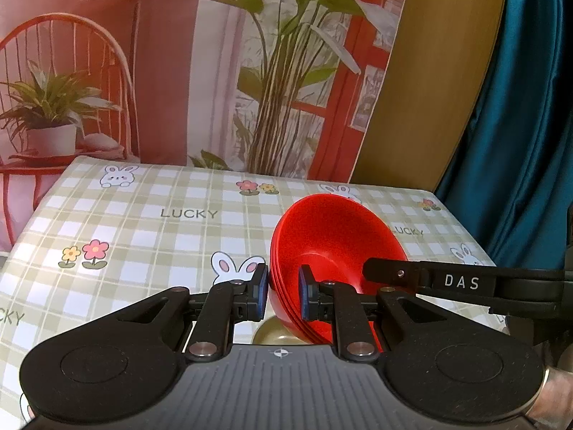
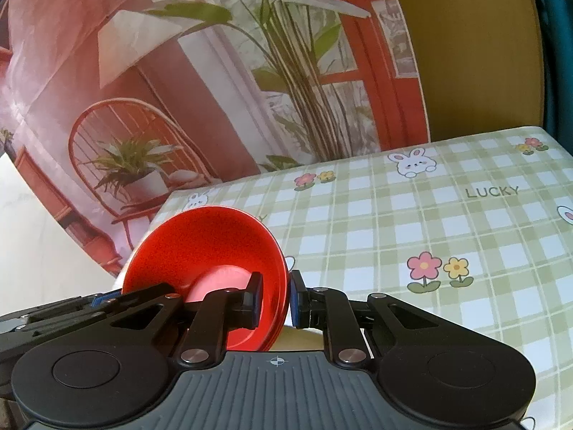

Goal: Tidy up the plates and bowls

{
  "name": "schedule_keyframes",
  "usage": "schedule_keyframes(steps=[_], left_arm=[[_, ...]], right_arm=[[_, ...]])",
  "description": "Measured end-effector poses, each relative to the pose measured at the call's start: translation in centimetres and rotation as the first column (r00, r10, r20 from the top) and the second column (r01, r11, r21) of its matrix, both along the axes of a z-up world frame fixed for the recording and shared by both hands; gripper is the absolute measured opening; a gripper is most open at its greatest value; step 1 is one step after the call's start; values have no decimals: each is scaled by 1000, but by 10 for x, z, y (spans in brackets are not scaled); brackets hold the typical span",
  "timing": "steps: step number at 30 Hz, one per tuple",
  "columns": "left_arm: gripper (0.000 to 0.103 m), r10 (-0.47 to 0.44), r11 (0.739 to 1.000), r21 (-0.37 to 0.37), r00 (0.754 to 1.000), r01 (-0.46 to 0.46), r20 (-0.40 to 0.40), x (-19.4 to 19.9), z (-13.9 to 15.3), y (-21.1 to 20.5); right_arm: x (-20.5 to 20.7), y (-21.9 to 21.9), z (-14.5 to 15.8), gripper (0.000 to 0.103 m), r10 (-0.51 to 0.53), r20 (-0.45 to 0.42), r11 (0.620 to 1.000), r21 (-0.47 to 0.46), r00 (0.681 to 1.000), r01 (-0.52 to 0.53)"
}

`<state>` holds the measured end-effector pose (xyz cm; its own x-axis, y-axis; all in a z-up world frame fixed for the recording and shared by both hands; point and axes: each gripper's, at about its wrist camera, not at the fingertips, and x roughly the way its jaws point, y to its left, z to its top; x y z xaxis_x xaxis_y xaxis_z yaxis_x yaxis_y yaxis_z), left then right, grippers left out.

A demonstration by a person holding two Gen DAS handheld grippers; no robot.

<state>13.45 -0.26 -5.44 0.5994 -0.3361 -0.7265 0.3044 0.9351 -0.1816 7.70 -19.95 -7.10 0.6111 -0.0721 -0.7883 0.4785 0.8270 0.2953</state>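
A stack of nested red bowls point(image 1: 333, 236) is held between both grippers over the checked tablecloth point(image 1: 161, 229). My left gripper point(image 1: 283, 294) is shut on the stack's near-left rim, one blue pad inside and one outside. A finger point(image 1: 394, 272) of the right gripper reaches in from the right onto the opposite rim. In the right wrist view the same red bowls point(image 2: 200, 240) sit left of centre, and my right gripper point(image 2: 275, 297) is shut on their right rim. The left gripper's fingers point(image 2: 71, 308) show at the lower left.
A gold round thing point(image 1: 272, 333) shows just below the stack, mostly hidden by the gripper body. The tablecloth point(image 2: 429, 215) with rabbits and flowers stretches to the right. A printed backdrop point(image 1: 179, 71) of a chair and plants stands behind the table; a teal curtain point(image 1: 519, 107) hangs at the right.
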Motion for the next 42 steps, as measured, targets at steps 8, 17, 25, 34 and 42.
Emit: schedule_keyframes(steps=[8,17,25,34,42], left_arm=[[19,7,1000,2,1000,-7,-21,-12,-4,7],[19,1,1000,6,999,-1,-53,-25,-11,12],[19,26,999,39,996,-23,-90,-33,-25,14],[19,17,1000,25,986,-13,-164,-33,-38,12],[19,16,1000,27,982,-11,-190,-33,-48,12]], right_arm=[[-7,11,-6,15,14,-23,1000,4,1000,-14],[-15,18,-19,15,29,-54,1000,14,998,-28],[-17,27,-34,17,52,-99,998,25,994,-49],[-23,21,-48,17,34,-135,999,31,990,-30],[-24,21,-57,18,34,-156,999,36,987,-29]])
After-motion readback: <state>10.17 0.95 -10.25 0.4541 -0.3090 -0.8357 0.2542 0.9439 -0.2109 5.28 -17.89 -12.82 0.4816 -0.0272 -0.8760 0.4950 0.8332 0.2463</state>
